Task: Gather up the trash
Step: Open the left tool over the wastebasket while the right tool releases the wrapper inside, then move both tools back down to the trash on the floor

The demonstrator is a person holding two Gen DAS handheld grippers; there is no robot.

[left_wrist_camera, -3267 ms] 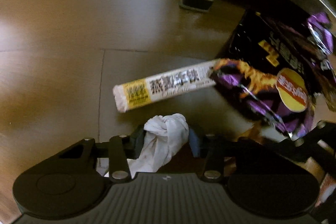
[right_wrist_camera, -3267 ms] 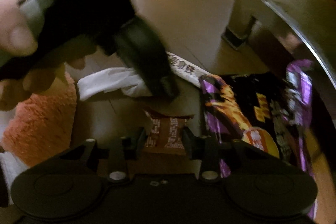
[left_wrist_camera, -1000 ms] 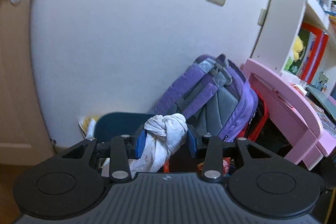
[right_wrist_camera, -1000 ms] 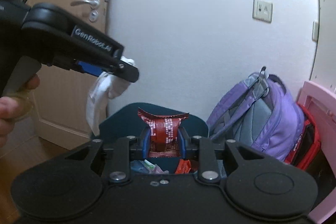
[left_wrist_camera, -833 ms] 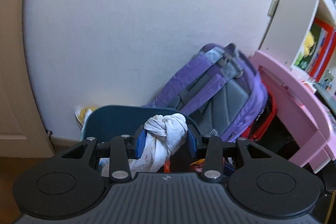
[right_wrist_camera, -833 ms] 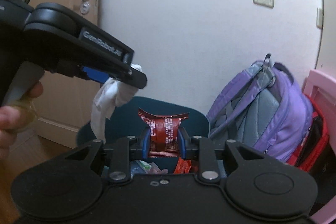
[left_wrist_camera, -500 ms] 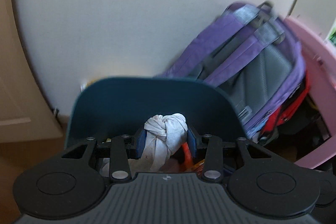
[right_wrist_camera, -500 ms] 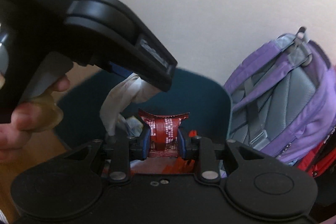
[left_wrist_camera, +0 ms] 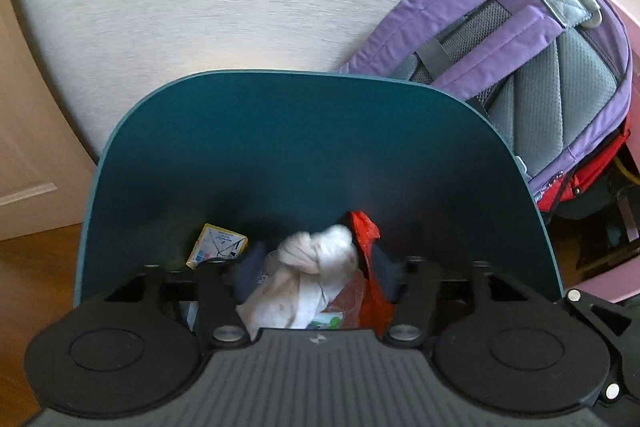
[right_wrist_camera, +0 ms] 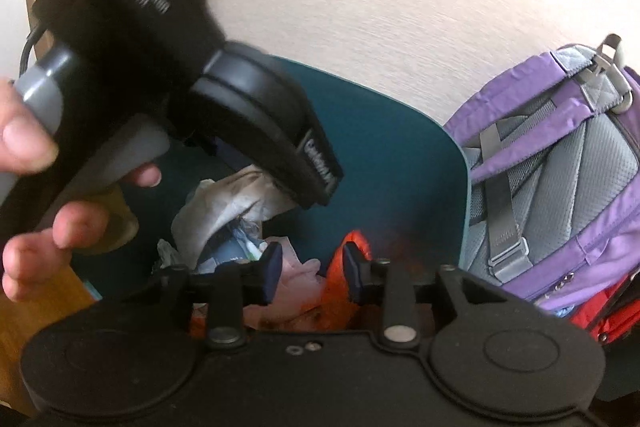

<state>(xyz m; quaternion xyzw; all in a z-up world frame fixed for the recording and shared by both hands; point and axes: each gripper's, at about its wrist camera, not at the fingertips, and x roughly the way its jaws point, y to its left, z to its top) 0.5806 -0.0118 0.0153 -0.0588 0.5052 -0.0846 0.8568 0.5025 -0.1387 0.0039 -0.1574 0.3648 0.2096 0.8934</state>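
A teal bin [left_wrist_camera: 300,147] stands against the wall, and both grippers hang over its mouth. My left gripper [left_wrist_camera: 315,271] has its jaws opening. The crumpled white tissue [left_wrist_camera: 316,263] sits blurred between the blue pads with a gap on each side. From the right wrist, the left gripper [right_wrist_camera: 276,183] is held by a hand [right_wrist_camera: 32,147], and the tissue [right_wrist_camera: 224,203] sags below it into the bin [right_wrist_camera: 380,167]. My right gripper [right_wrist_camera: 313,273] is also opening, with nothing pressed between its pads. Below lie a pink tissue [right_wrist_camera: 298,283] and an orange-red wrapper [right_wrist_camera: 338,287].
A purple backpack [left_wrist_camera: 520,47] leans on the wall right of the bin, over a red bag [left_wrist_camera: 592,179]. A yellow carton [left_wrist_camera: 218,245] and a red wrapper [left_wrist_camera: 364,231] lie inside the bin. A door [left_wrist_camera: 20,147] and wooden floor [left_wrist_camera: 32,267] are at the left.
Both grippers came down over the bin. The left jaws spread and the tissue slipped free. The red-brown wrapper has left the right jaws, which have widened.
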